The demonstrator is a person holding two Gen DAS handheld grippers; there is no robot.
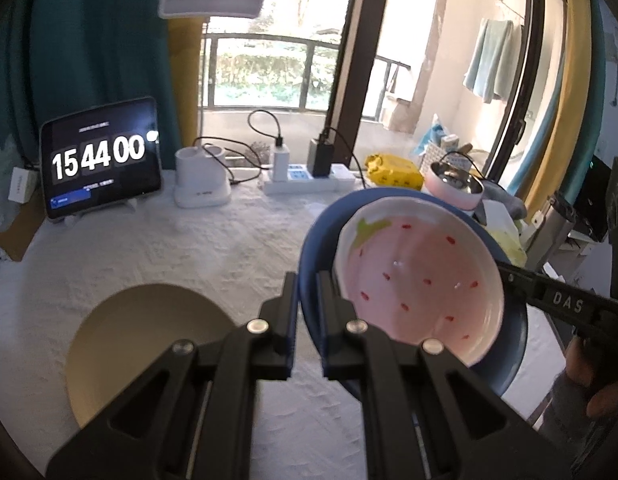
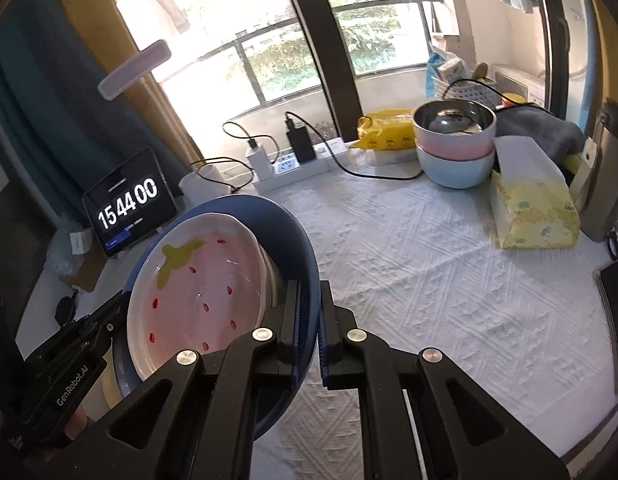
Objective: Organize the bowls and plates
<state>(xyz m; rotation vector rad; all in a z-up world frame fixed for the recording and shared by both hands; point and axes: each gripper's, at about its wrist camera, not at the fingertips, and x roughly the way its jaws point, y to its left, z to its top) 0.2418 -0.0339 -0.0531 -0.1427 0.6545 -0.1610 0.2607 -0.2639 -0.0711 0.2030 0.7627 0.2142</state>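
Lowest in each wrist view, the left claw [image 1: 307, 312] and the right claw [image 2: 309, 320] are both clamped on opposite rims of the blue bowl [image 1: 315, 240], which looks lifted off the counter [image 2: 429, 280] with the strawberry plate [image 1: 421, 280] nested inside. At lower left of the left view a tan plate [image 1: 149, 340] lies unstacked. Farther back, upper right of the right view, a pink bowl [image 2: 453, 140] sits in a pale blue bowl [image 2: 457, 168]. Sorting seems roughly midway.
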